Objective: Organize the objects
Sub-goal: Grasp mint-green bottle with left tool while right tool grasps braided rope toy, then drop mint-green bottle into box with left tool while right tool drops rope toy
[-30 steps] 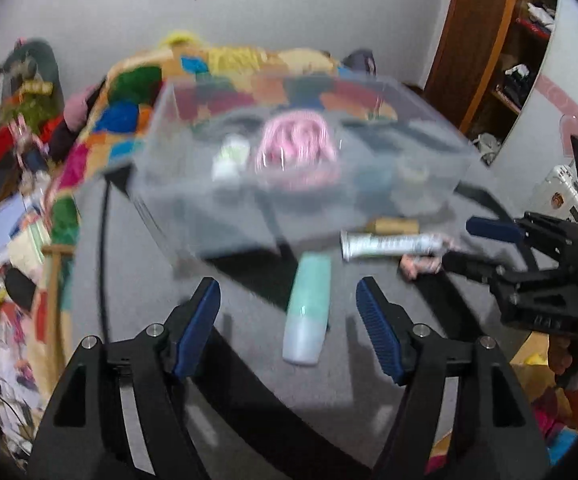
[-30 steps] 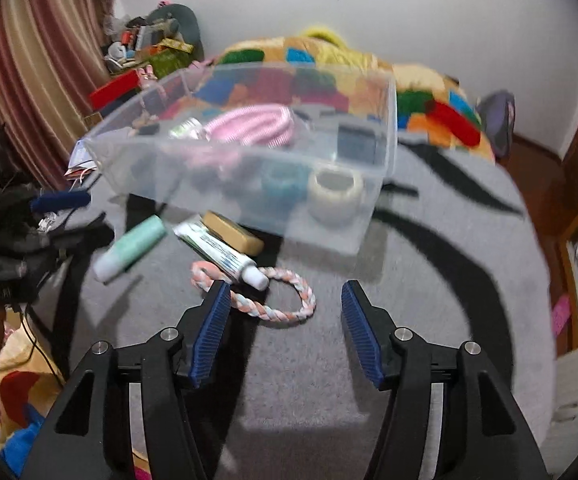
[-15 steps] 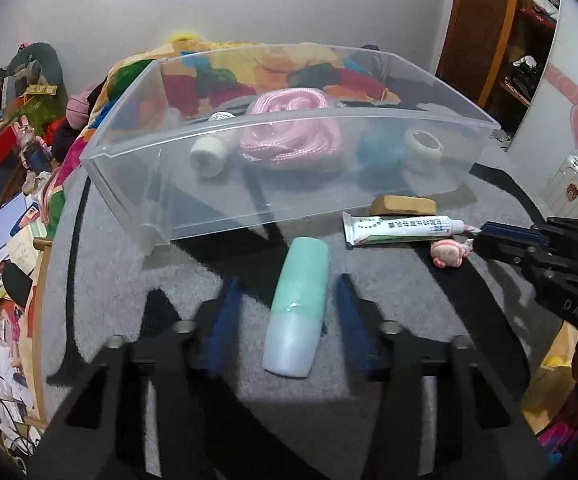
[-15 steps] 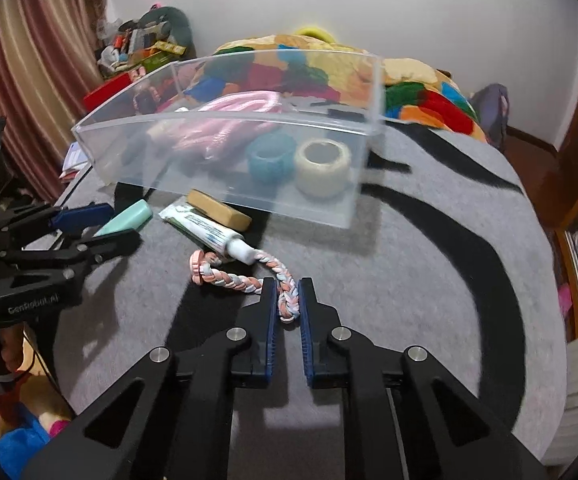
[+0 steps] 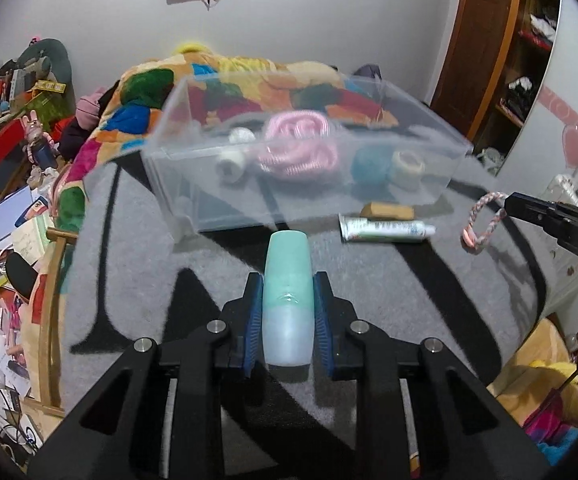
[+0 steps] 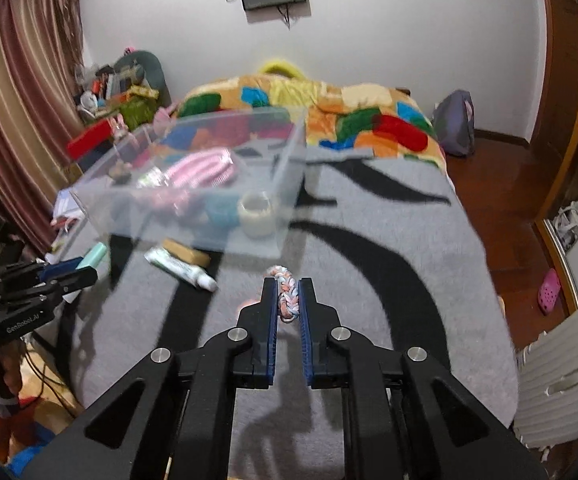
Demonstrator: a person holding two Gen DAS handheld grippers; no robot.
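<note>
The clear plastic bin (image 5: 305,184) sits on the bed's grey blanket (image 5: 369,300), at about twelve o'clock from both hand-held grippers. Inside it I can see a coil of pink rope (image 5: 297,148), a teal tape roll (image 5: 371,164), a cream tape roll (image 5: 407,166) and a small white roll (image 5: 231,162), so a fair share of the sorting looks done.

The left hand-held gripper (image 5: 288,312) is clamped on the mint-green bottle (image 5: 288,276), its blue pads pressed to either side of the body, with the green cap end pointing toward the bin. The bottle appears to be just off the blanket, though I cannot tell for sure.

The right hand-held gripper (image 6: 288,300) is closed on the braided rope ring (image 6: 287,292); from the left wrist view that ring (image 5: 483,220) hangs clear of the blanket at about three o'clock from the bottle.

Still loose on the blanket, right in front of the bin's near wall, are a toothpaste tube (image 5: 385,230) and a tan block (image 5: 387,211) just behind it, touching or nearly so.

By my reckoning the job is past its middle: both held items need to go over the bin's rim and be let go, and then the tube and the block are left to collect.

Past the bin lies a patchwork quilt (image 6: 329,116), and the floor at nine o'clock is cluttered.
</note>
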